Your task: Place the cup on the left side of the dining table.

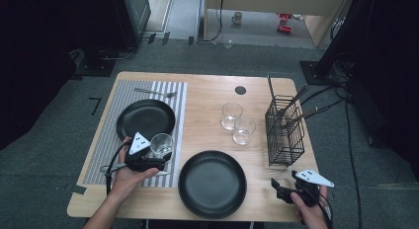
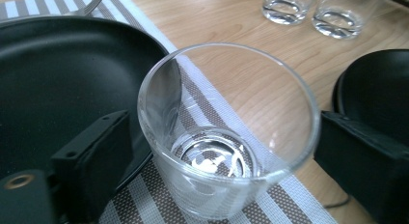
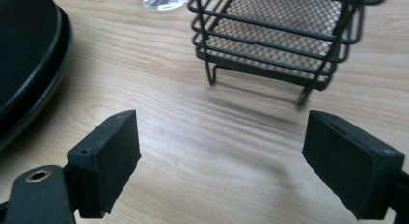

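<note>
**Glass between my left jaws, right hand idle**

At the table's left side lies the striped placemat [image 1: 111,135], with a fork [image 1: 157,94] near its far edge and a black plate [image 1: 145,118] on it. Just beside that plate, at the placemat's right edge, stands the glass [image 2: 226,132], and my left gripper [image 1: 157,157] has its jaws on either side of it. In the left gripper view the right jaw seems to touch the wall while a slim gap shows at the left jaw, so I judge it spread around the glass, not yet pinching; I cannot tell for sure.

The glass is empty, light, rigid and slick, and it will break if knocked. I would take it low on the wall, below the flared rim, squeezing gently, and lift it straight clear of the plate.

Toward the table's near edge sits a second black plate [image 1: 212,183]; two more glasses [image 1: 237,123] stand mid-table. Near the right edge is the wire caddy [image 1: 285,130] holding cutlery. At the near right corner my right gripper [image 1: 282,188] hovers with jaws spread wide, holding nothing.
</note>
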Demonstrator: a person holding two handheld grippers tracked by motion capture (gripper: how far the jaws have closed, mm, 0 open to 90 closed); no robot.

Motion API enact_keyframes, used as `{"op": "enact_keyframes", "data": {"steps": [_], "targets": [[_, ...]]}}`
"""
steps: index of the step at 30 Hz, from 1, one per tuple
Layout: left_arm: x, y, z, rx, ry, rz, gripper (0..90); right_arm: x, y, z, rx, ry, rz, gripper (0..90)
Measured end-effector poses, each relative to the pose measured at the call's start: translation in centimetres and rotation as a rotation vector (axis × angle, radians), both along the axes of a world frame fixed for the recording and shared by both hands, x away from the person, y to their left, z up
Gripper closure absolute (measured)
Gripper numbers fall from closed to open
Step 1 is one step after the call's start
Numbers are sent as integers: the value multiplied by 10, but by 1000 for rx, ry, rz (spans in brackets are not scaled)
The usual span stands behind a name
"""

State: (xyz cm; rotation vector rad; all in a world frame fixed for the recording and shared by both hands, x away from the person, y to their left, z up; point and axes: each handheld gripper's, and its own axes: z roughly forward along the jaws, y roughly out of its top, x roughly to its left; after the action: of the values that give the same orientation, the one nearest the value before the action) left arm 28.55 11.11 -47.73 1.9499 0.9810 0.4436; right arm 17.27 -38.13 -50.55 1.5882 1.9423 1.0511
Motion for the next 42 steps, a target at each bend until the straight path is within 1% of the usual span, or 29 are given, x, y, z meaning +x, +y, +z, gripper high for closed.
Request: {"op": "enact_keyframes", "data": {"steps": [2,6,8,15,18,19,20,26,29,34,38,40,41,42], "targets": [[-2,2,2,-5,-2,-2,37,0,-2,-1,-4,2,-9,125],[-5,5,5,-10,-6,3,29,0,-5,-2,-12,6,-25,124],[-9,10,8,-24,-10,8,29,0,-6,-3,-16,7,-32,124],[-19,22,13,-27,-20,17,29,1,-10,-5,-21,13,-53,124],[-24,30,15,-32,-26,27,29,1,-11,-7,-28,19,-61,124],[-24,30,15,-32,-26,27,29,1,-11,-7,-30,20,-65,124],[-26,34,15,-34,-26,33,29,2,-12,-8,-31,21,-70,124],[-32,44,11,-38,-19,52,29,2,-13,-9,-42,24,-86,124],[-35,54,9,-47,-4,75,29,2,-14,-10,-47,27,-96,123],[-39,67,6,-60,11,100,29,2,-16,-11,-53,33,-106,123],[-42,74,5,-57,14,113,29,2,-18,-11,-51,28,-114,123],[-44,82,4,-54,15,129,29,2,-19,-12,-54,30,-116,123],[-44,82,4,-54,15,129,29,2,-20,-12,-55,32,-119,123],[-45,87,3,-52,18,142,29,2,-20,-12,-58,32,-122,123]]}}
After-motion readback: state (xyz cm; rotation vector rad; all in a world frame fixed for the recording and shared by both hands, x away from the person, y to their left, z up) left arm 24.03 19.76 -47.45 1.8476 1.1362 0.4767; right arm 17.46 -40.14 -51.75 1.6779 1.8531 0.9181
